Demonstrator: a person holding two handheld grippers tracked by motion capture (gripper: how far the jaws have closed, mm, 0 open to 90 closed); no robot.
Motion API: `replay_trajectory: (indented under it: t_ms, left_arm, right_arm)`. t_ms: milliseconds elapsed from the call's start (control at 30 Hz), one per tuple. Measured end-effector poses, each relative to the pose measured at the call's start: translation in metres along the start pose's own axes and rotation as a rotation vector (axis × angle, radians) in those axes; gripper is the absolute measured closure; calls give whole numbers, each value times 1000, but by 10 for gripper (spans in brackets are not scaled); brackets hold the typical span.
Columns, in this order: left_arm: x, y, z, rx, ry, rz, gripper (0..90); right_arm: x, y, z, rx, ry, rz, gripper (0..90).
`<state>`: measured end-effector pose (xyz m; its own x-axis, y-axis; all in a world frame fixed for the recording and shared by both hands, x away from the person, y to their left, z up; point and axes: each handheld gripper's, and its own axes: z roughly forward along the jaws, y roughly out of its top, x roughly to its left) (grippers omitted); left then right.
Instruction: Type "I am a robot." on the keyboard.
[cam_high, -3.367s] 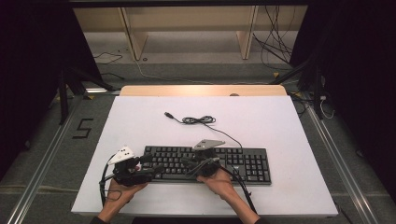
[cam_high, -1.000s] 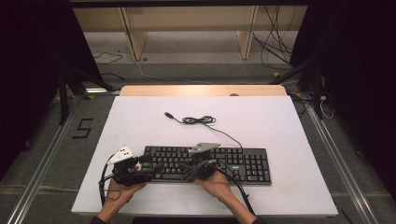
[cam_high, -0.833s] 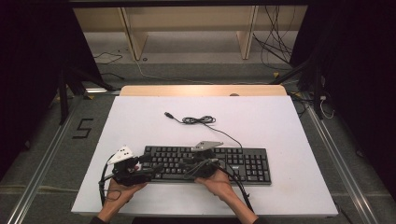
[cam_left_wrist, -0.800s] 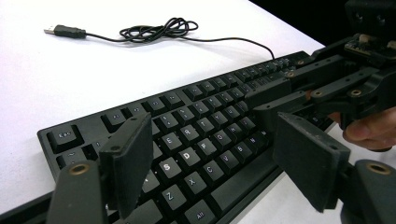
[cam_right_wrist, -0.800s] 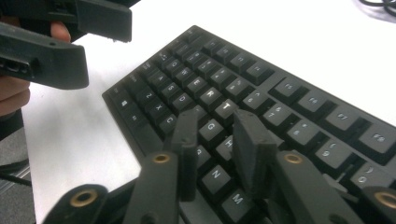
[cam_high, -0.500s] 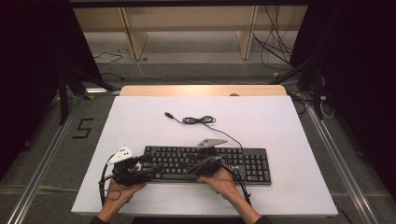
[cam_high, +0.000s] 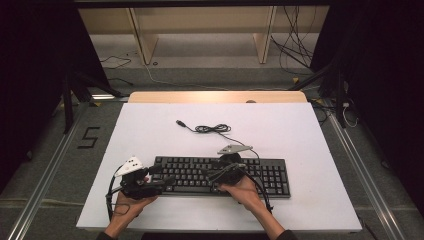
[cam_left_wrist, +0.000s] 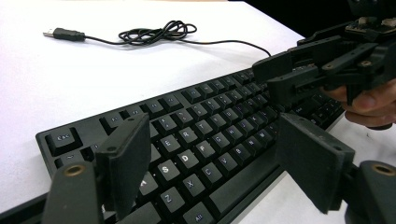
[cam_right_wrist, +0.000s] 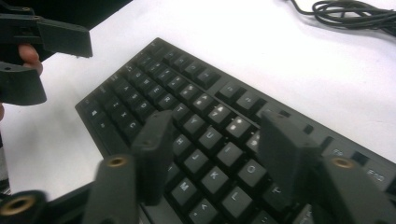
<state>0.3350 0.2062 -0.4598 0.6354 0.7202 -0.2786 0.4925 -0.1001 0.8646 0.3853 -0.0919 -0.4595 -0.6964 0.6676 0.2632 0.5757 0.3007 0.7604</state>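
Note:
A black keyboard (cam_high: 260, 172) lies across the near part of the white table (cam_high: 300, 130). Its thin cable runs back to a loose coil (cam_high: 212, 128) and a USB plug (cam_high: 181, 123). My left gripper (cam_high: 161, 181) hovers at the keyboard's left end; in the left gripper view it (cam_left_wrist: 215, 158) is open over the letter keys (cam_left_wrist: 196, 135), holding nothing. My right gripper (cam_high: 214, 175) sits low over the middle keys. In the right gripper view it (cam_right_wrist: 219, 149) is open above the keys (cam_right_wrist: 205, 135), also holding nothing.
The other hand's gripper (cam_left_wrist: 303, 74) shows at the upper right of the left gripper view, and at the upper left (cam_right_wrist: 32, 56) of the right gripper view. A wooden strip (cam_high: 215, 97) edges the table's far side. Floor cables (cam_high: 295, 50) lie beyond.
The right gripper has shifted slightly to the right and back over the keys, its grey plate tilting with it. The left gripper and the keyboard have stayed put.

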Motion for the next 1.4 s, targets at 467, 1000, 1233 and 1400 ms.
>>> replay_trajectory:
  t_ms: [467, 1000, 1233, 1400]
  left_arm:
    - [0, 0, 0, -2, 1, 2, 261]
    - [0, 0, 0, -2, 2, 4, 261]
    - [0, 0, 0, -2, 2, 4, 261]
    - [0, 0, 0, -2, 2, 4, 261]
  right_arm:
    - [-6, -4, -2, 17, -48, -17, 844]
    - [-8, -9, 5, 54, -69, -18, 900]
    - [-10, -11, 8, 64, -74, -19, 900]
    - [-9, -12, 9, 70, -72, -16, 900]
